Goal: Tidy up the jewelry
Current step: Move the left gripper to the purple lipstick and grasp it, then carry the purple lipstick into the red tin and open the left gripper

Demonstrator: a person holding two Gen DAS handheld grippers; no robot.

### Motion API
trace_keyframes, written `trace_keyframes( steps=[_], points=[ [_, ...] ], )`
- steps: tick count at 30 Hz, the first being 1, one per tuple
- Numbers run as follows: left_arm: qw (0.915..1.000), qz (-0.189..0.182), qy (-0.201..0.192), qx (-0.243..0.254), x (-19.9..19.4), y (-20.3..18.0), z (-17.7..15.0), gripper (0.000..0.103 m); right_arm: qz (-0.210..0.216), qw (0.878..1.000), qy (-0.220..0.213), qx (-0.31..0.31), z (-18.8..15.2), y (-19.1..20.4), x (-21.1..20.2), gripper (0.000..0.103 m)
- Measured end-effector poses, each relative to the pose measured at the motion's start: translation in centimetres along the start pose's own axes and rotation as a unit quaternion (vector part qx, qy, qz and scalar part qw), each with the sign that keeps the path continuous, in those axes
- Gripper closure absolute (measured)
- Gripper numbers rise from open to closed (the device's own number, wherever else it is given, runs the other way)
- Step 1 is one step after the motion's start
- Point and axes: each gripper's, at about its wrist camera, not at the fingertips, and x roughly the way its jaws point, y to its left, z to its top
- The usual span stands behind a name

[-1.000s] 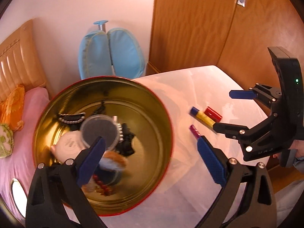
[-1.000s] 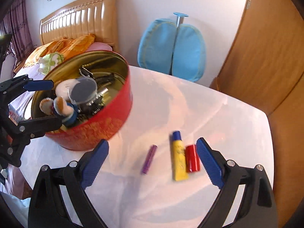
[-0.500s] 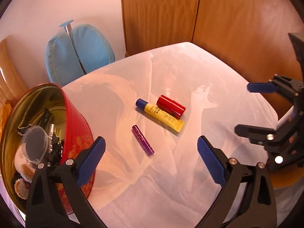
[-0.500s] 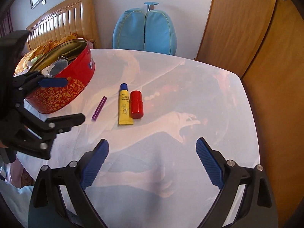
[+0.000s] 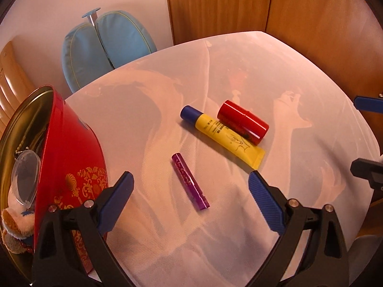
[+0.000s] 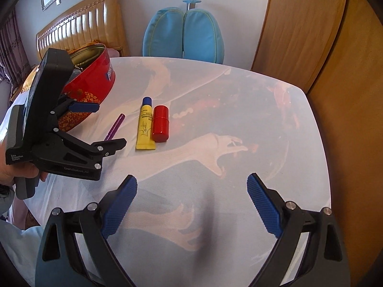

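A purple stick, a yellow tube with a blue cap and a red cylinder lie on the white table. A round red tin with gold inside stands at the left and holds a clear round lid, a plush toy and other small things. My left gripper is open and empty, just above the purple stick. My right gripper is open and empty over the table's near part. In the right wrist view the left gripper sits beside the purple stick, the tube, the cylinder and the tin.
A light blue chair back stands behind the table's far edge. A wooden wardrobe runs along the right. A bed with a wooden headboard lies behind the tin. The white cloth has a faint printed pattern.
My left gripper has swung from over the tin to the table's middle, then come closer to the purple stick. My right gripper has pulled back toward the near edge. Both stay open.
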Motion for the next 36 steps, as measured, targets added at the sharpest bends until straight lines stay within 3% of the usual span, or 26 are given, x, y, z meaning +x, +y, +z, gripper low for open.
trace_keyframes(
  steps=[1,3,5,8,16,23,29,36],
  points=[
    [1.0,0.002,0.002,0.001,0.2,0.0,0.0,0.015,0.0,1.0,-0.003,-0.003,0.1,0.1,0.0,0.009],
    [1.0,0.005,0.006,-0.006,0.5,0.3,0.0,0.055,-0.001,1.0,-0.008,-0.008,0.3,0.2,-0.1,0.009],
    [0.9998,-0.006,0.01,-0.018,0.6,0.9,-0.1,0.066,-0.001,1.0,-0.011,-0.009,0.5,0.3,-0.2,0.009],
    [0.9996,-0.026,0.012,-0.005,0.4,0.8,-0.3,0.093,-0.003,1.0,-0.01,-0.006,0.5,0.3,-0.3,0.009],
    [0.9978,-0.058,-0.026,-0.015,-4.4,1.6,-0.5,0.093,0.001,1.0,-0.01,0.01,0.6,0.6,-1.0,0.009],
    [0.9957,-0.029,-0.084,-0.023,-11.4,4.8,0.4,0.093,0.032,0.999,-0.027,0.024,2.7,2.9,-1.3,0.009],
    [0.9946,0.028,-0.089,-0.046,-14.0,11.9,-0.8,0.093,0.064,0.996,-0.056,-0.019,7.4,8.6,-1.1,0.009],
    [0.9918,0.066,-0.051,-0.098,-13.1,20.3,-4.8,0.093,0.108,0.985,-0.074,-0.114,11.9,18.1,0.6,0.009]
  ],
)
